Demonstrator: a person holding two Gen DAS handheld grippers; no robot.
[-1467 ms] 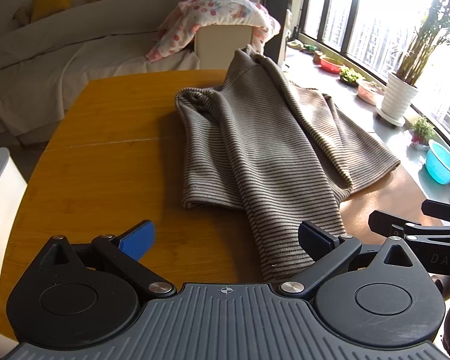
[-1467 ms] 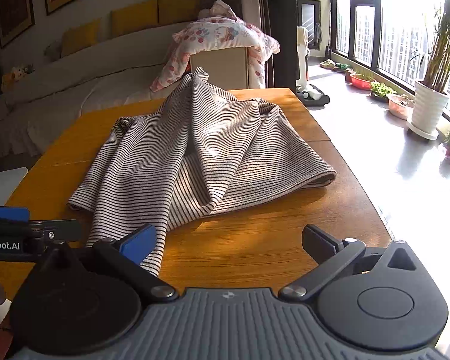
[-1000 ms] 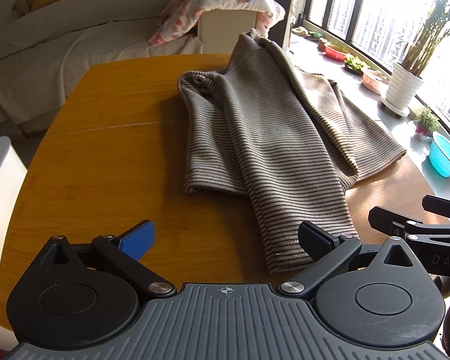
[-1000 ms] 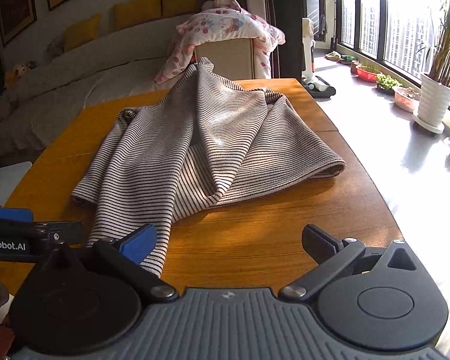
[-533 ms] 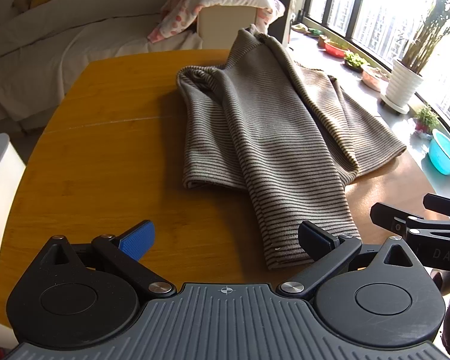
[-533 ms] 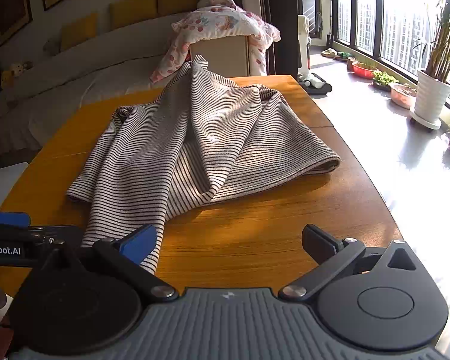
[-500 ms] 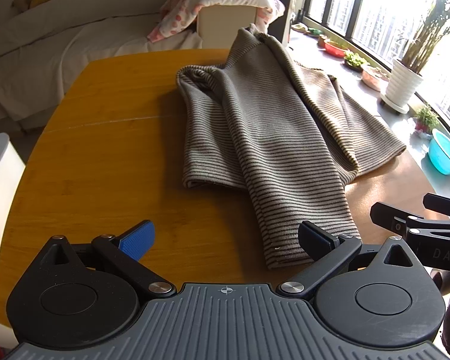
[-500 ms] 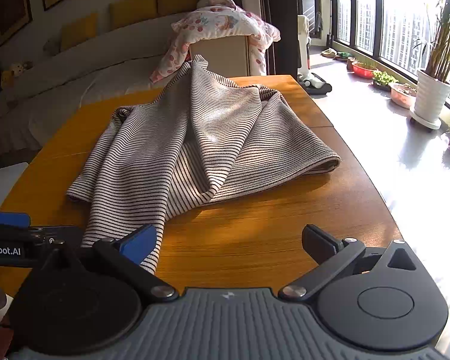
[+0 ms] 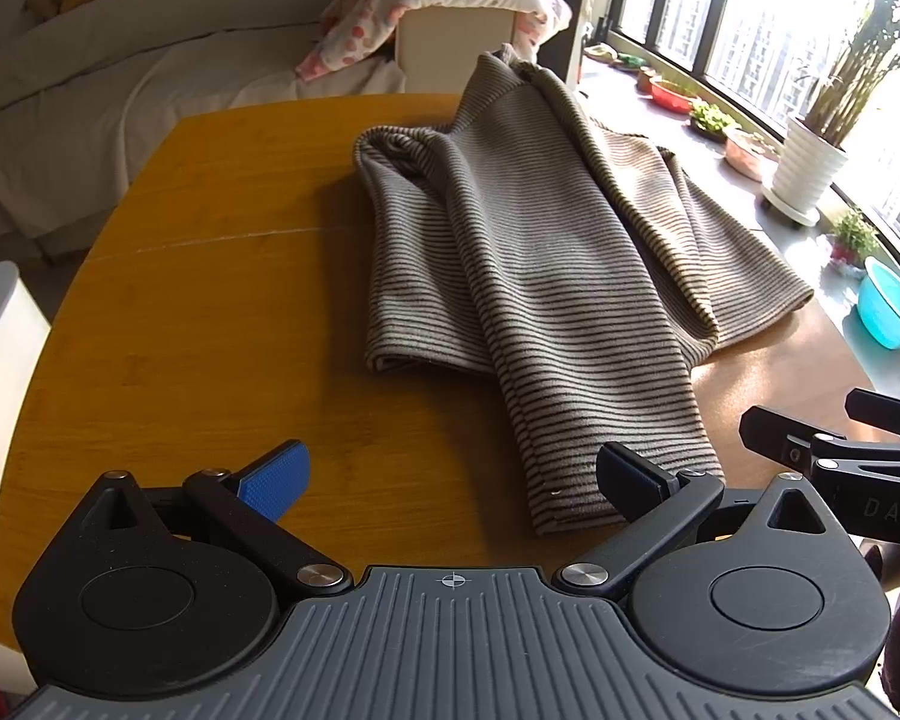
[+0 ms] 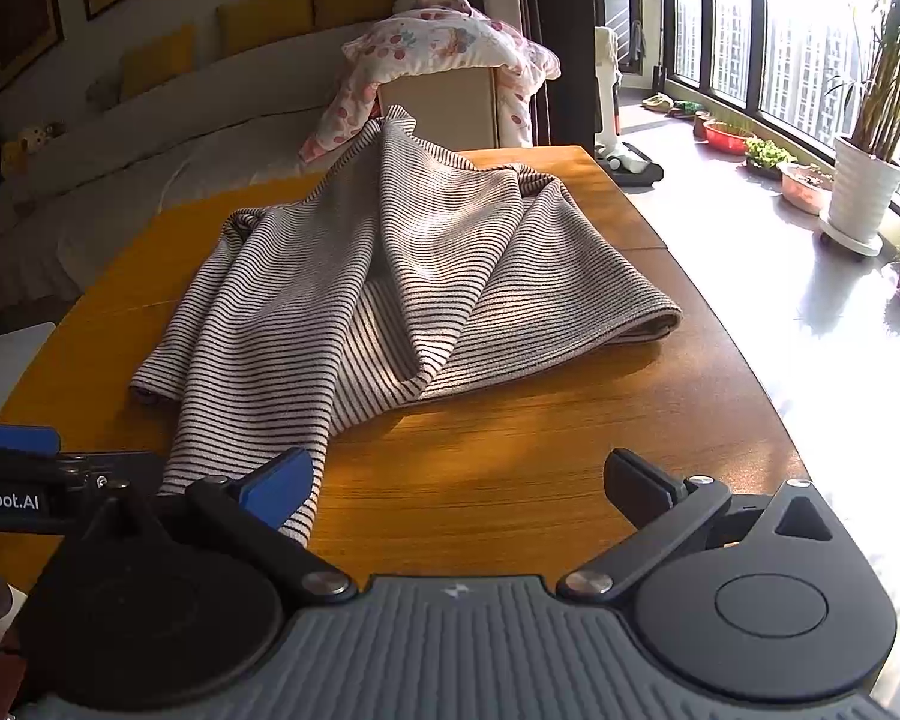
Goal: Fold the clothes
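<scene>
Striped garment (image 9: 534, 276) bunched mid-surface (image 9: 198, 312), sleeve trailing toward near edge. Left tongs (image 9: 450, 480), right tongs (image 10: 459, 483) both spread, empty. Risk: pinching single layer drags bunch, worsens wrinkles.

From my right wrist view I read "Robot.AI" in white on the left gripper (image 10: 12, 444), its start cut off by the frame edge. My left wrist view shows "DAS" on the right gripper (image 9: 834, 426), cut off likewise.

1 striped top (image 9: 528, 276), 1 table (image 9: 210, 300), 2 grippers.
</scene>
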